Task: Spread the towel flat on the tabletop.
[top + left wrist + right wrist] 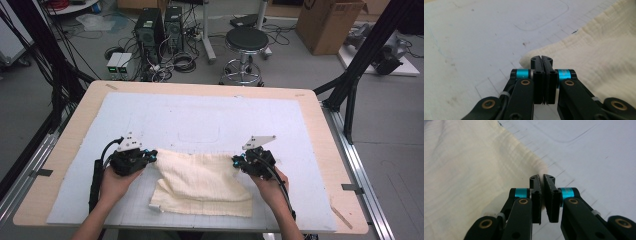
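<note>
Both grippers, left (pixel 541 58) and right (pixel 542 177), pinch the cream woven cloth's (pixel 205 180) corners; I fear thin grips slipping when lifting.

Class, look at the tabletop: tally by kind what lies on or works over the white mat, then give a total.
Cream cloth: 1
White mat: 1
Hand-held tools: 2, the left tool and the right tool, each shut on a far corner of the cloth
Total: 4
</note>
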`<state>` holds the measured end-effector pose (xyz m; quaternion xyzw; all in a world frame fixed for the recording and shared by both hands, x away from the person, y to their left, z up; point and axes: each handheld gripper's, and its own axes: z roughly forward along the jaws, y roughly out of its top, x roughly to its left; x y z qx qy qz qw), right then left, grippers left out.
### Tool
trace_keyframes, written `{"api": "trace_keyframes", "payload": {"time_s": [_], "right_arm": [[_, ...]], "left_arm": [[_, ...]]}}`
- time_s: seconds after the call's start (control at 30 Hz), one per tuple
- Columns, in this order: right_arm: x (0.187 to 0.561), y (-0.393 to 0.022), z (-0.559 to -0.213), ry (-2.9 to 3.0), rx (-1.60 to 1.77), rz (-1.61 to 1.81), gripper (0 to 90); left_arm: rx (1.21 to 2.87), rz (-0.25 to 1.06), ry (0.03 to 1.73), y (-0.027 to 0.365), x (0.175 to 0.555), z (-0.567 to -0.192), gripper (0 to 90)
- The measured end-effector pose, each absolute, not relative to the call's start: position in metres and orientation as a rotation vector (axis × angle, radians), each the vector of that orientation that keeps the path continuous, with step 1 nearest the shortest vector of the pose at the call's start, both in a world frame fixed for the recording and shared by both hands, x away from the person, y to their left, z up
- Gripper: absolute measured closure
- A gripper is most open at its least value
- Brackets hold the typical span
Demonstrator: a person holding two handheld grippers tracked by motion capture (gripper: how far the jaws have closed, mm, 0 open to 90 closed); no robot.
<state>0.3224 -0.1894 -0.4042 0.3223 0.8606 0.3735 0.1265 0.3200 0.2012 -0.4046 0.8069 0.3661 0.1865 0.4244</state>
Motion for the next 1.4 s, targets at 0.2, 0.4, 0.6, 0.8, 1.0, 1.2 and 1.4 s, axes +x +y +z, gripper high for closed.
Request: {"api": "trace_keyframes", "payload": {"time_s": [0.2, 0.4, 0.6, 0.8, 1.0, 1.2, 1.4], "right_arm": [[0.357, -0.193, -0.386, 2.427, 0.994, 1.121, 85.4], [0.398, -0.203, -0.381, 2.369, 1.102, 1.116, 85.4], [0.428, -0.197, -0.388, 2.341, 1.127, 1.056, 84.0], [0.443, -0.204, -0.399, 2.302, 1.183, 1.014, 71.6], [0.44, -0.207, -0.4, 2.36, 1.195, 1.043, 69.8], [0.438, -0.199, -0.407, 2.434, 1.205, 0.996, 70.0], [0.443, -0.201, -0.422, 2.442, 1.298, 0.938, 66.9]], "left_arm": [[1.939, 0.486, 0.972, 0.196, 0.36, -0.386, 88.1], [1.918, 0.497, 1.032, 0.196, 0.401, -0.381, 88.1], [1.948, 0.514, 1.071, 0.185, 0.432, -0.391, 87.4], [1.926, 0.519, 1.082, 0.185, 0.442, -0.393, 68.7], [1.956, 0.437, 1.064, 0.185, 0.437, -0.396, 67.6], [1.978, 0.417, 1.043, 0.176, 0.429, -0.405, 68.3], [2.001, 0.392, 1.14, 0.183, 0.43, -0.426, 69.3]]}}
